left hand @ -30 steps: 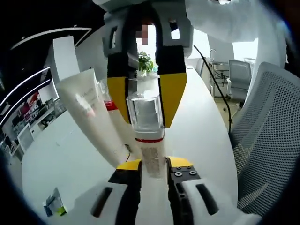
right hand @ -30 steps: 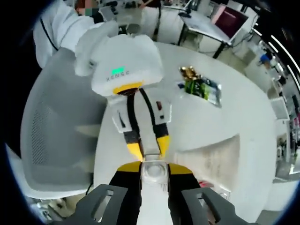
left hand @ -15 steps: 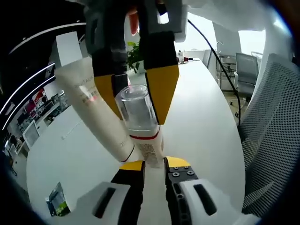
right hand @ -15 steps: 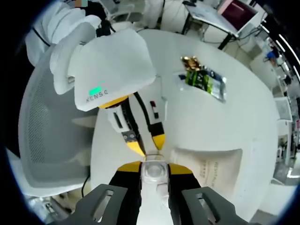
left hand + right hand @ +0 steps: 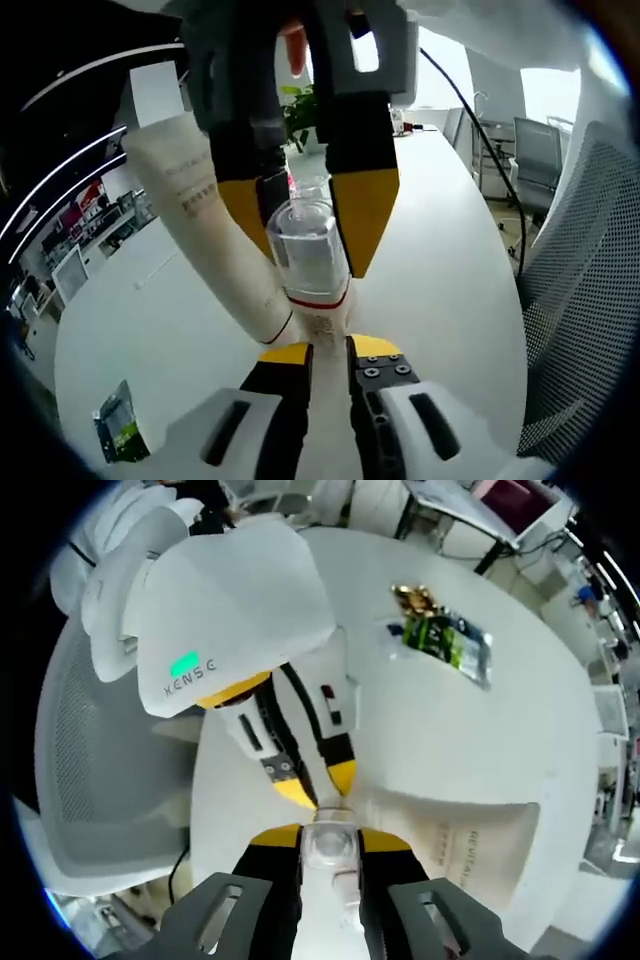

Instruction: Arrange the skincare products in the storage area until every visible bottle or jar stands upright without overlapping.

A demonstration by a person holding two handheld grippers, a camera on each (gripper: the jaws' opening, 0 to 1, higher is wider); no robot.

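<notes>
Left gripper fingers clamp bottle base, right gripper fingers grip its clear cap.

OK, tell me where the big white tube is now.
In the left gripper view the white tube leans just left of the clear-capped bottle that both claws grip; in the right gripper view it lies to that bottle's right, above the white table.

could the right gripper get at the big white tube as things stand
Probably not yet. The right gripper is shut on the clear cap of the bottle, which the left gripper also clamps lower down. The white tube leans right beside it, so it must let go first.
</notes>
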